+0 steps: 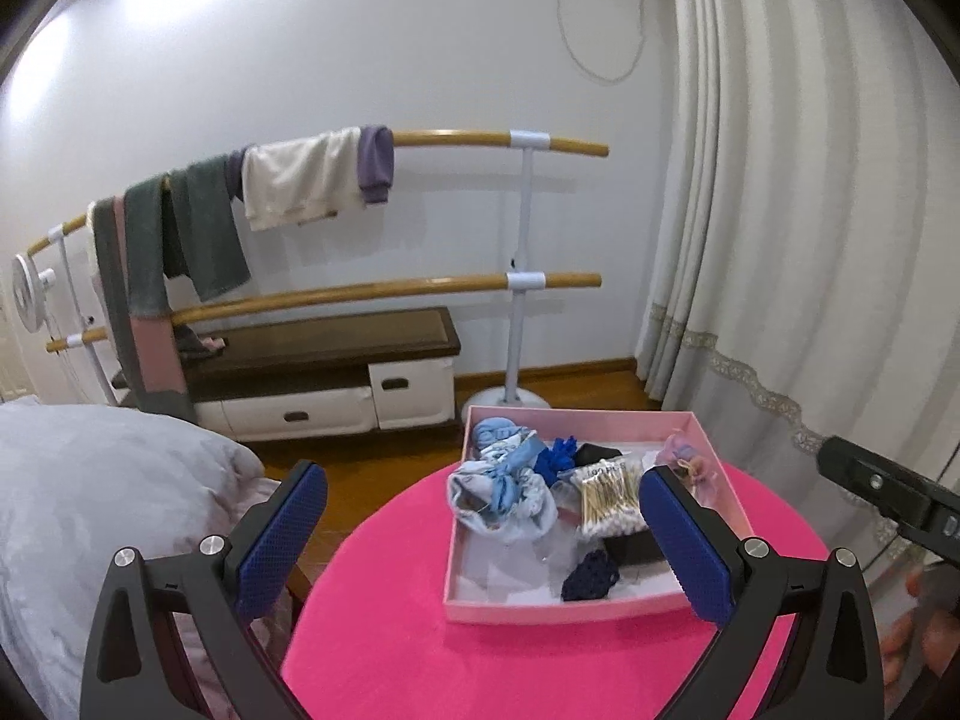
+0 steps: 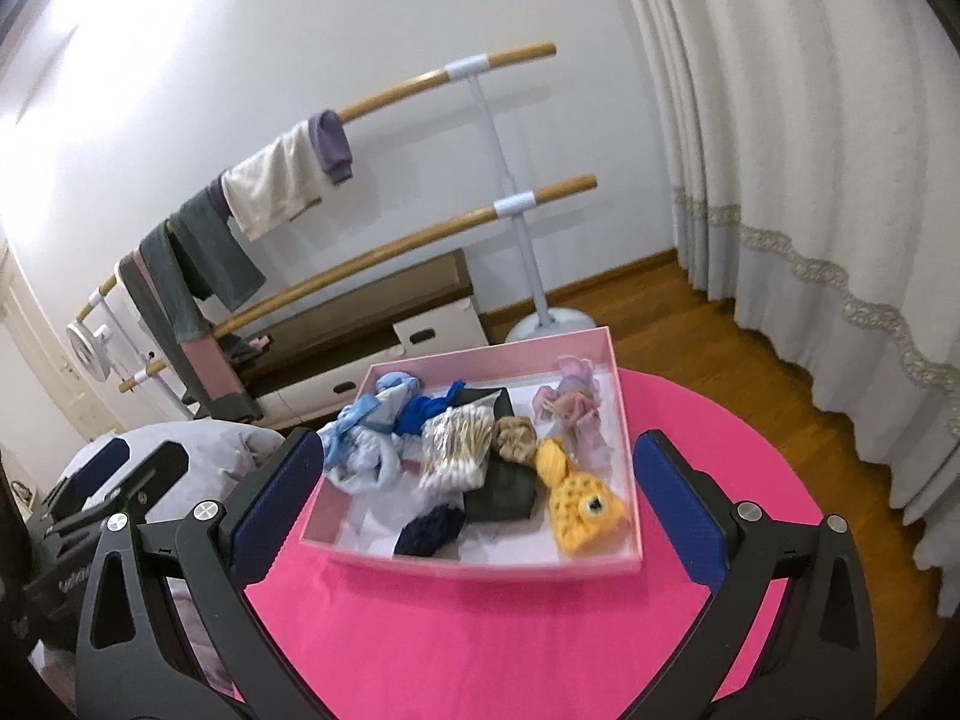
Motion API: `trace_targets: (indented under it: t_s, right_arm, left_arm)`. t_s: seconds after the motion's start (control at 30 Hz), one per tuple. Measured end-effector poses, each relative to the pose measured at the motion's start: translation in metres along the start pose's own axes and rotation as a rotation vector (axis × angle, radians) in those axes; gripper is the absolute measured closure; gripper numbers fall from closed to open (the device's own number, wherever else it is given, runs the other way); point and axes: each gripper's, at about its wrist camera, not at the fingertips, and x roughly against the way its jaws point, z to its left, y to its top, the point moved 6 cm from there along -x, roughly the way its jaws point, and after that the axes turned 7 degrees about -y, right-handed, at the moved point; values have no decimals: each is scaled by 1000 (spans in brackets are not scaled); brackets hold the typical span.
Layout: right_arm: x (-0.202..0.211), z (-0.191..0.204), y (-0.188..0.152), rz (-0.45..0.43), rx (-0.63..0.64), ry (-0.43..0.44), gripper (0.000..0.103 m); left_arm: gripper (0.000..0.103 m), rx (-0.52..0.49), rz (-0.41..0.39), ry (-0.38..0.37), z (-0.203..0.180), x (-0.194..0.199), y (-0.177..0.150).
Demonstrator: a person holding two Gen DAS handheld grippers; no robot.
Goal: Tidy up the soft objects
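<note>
A shallow pink box (image 1: 576,609) (image 2: 492,564) sits on a round pink table (image 1: 420,648) (image 2: 468,648). It holds light blue cloth (image 1: 504,498) (image 2: 360,456), a royal blue scrunchie (image 1: 555,459) (image 2: 423,414), a bag of cotton swabs (image 1: 609,495) (image 2: 453,450), a navy scrunchie (image 1: 591,579) (image 2: 429,528), a dark green cloth (image 2: 504,489), a tan scrunchie (image 2: 516,438), a yellow crocheted fish (image 2: 576,498) and pink scrunchies (image 2: 570,402). My left gripper (image 1: 483,534) is open and empty above the box's near left. My right gripper (image 2: 474,510) is open and empty above the box.
A double wooden barre (image 1: 384,291) (image 2: 384,252) draped with towels stands by the white wall, over a low drawer bench (image 1: 336,360). White curtains (image 1: 810,210) (image 2: 810,150) hang at the right. A grey duvet (image 1: 90,510) lies left of the table.
</note>
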Motion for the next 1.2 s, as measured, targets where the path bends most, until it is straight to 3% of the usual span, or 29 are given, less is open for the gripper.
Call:
trace_targets:
  t_s: [0.3, 0.5, 0.83, 1.2]
  right_arm:
    - [88, 13, -40, -93, 34, -30, 0]
    - [139, 20, -70, -172, 37, -95, 0]
    - [188, 34, -125, -214, 79, -183, 0]
    - [230, 49, -155, -255, 77, -182, 0]
  left_arm:
    - [0, -36, -69, 9, -14, 106, -58]
    - [0, -42, -87, -3, -20, 165, -101]
    - [0, -43, -136, -19, -16, 257, -162]
    - [0, -46, -182, -3, -16, 319, -200]
